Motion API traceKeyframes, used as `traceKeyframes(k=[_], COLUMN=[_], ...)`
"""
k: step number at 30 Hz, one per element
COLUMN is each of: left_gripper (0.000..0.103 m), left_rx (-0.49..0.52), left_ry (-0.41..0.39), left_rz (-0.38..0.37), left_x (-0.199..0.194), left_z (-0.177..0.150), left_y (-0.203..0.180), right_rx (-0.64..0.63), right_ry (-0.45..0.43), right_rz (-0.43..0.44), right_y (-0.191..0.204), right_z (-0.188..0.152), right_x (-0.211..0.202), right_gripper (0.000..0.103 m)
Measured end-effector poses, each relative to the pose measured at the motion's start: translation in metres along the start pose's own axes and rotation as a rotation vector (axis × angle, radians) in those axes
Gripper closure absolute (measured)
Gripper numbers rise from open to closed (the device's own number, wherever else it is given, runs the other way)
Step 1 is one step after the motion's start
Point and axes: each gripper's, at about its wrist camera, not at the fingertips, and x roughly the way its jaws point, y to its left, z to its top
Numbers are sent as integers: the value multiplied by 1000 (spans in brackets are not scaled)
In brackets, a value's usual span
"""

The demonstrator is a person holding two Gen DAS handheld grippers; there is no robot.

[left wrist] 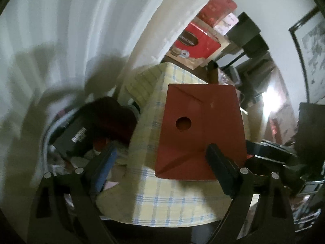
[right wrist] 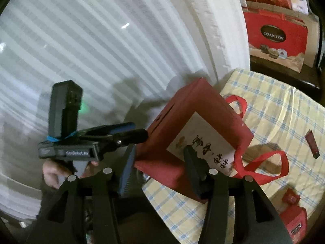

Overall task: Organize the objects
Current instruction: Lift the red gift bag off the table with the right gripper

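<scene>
My right gripper (right wrist: 160,174) pinches the red gift box (right wrist: 195,140) between its jaws, tilted at the checked tabletop's (right wrist: 284,109) edge. My left gripper (left wrist: 162,162) hovers beside it, jaws spread. Next, I judge, comes setting it squarely down.

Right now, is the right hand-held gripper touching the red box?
Touching. The right wrist view shows the right hand-held gripper with one finger on the red box's labelled face, the other against its back.
</scene>
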Motion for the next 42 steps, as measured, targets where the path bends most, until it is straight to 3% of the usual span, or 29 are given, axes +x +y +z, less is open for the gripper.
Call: traceKeyframes(k=[3, 6, 10, 14, 17, 20, 23, 26, 28, 29, 31, 36, 37, 38, 40, 42], left_gripper=[13, 11, 10, 11, 26, 25, 15, 11, 4, 2, 2, 2, 4, 8, 19, 19], left_rx=[-23, -31, 29, 97, 117, 85, 83, 122, 150, 157, 174, 123, 124, 123, 119, 107], left_ry=[15, 0, -23, -25, -28, -72, -107, -61, -30, -25, -29, -7, -6, 3, 24, 36], left_rz=[-9, 26, 80, 137, 207, 157, 28, -110, -101, -67, 6, 6, 6, 12, 34, 23], left_x=[7, 11, 10, 9, 3, -17, -35, -34, -26, -20, -8, 11, 12, 15, 21, 25], left_z=[2, 5, 4, 6, 9, 9, 5, 0, -5, -6, -7, -9, -12, -12, -13, -13], left_y=[8, 12, 1, -19, -26, -25, -28, -33, -36, -36, -33, -21, -20, -20, -18, -14], right_rx=[26, 49, 86, 74, 35, 19, 47, 139, 170, 168, 183, 142, 127, 131, 158, 167], right_ry=[-17, -19, -23, -21, -31, -30, -29, 5, 30, 29, 25, 41, 41, 27, -18, -49], right_rz=[30, -15, -4, -34, -55, -39, 14, 125, 127, 121, 129, 41, 20, 18, 16, -25], right_y=[-10, -20, -37, -37, -25, -16, -17, -26, -30, -31, -34, -22, -20, -22, -31, -39], right_z=[-1, 0, -5, -6, -4, -1, 3, 6, 5, 4, 5, 9, 8, 8, 4, 1], right_x=[-6, -6, -11, -8, -5, 1, 8, 20, 33, 36, 41, 40, 38, 32, 20, 10], right_gripper=[49, 48, 42, 45, 45, 45, 43, 44, 51, 62, 71, 78, 74, 59, 44, 44])
